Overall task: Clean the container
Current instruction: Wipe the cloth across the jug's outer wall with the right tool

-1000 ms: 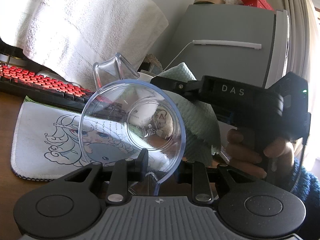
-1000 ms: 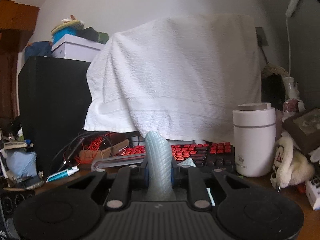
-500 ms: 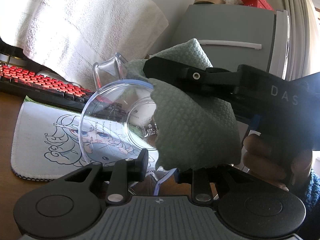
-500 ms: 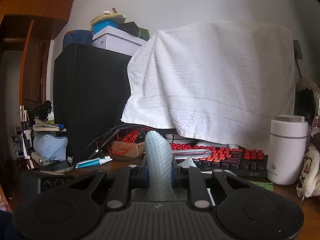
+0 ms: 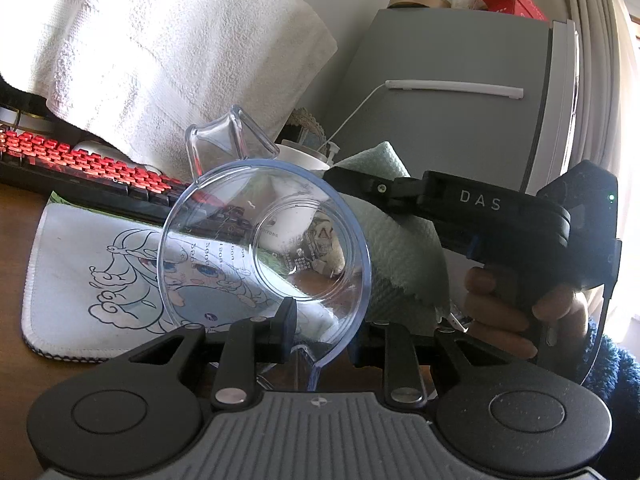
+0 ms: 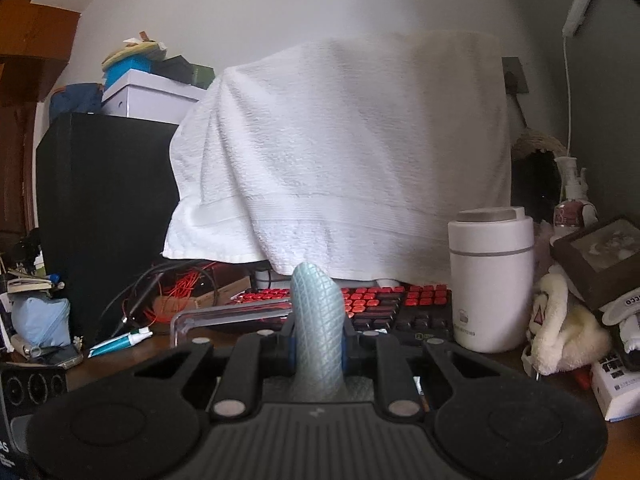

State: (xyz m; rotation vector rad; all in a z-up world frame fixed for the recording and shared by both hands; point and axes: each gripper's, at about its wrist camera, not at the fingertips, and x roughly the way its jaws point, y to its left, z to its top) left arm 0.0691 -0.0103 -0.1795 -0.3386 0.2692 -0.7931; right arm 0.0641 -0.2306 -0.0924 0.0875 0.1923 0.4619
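Container [image 5: 264, 248], clear jug | tipped mouth toward us, above the printed mat [image 5: 80, 272] | our left gripper [image 5: 316, 332] clamps its rim, steadying it | our right gripper [image 6: 318, 332] pinches green cloth [image 5: 404, 256] beside rim, likely for wiping.

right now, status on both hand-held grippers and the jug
Left hand-held gripper shut on clear jug rim, mouth facing camera. Right hand-held gripper shut on green cloth, beside jug, outside it. Nothing in the way.

Pale wall [image 6: 280, 8], black cabinet [image 6: 100, 208] left, grey fridge [image 5: 460, 128], daylit curtain [image 5: 608, 80].
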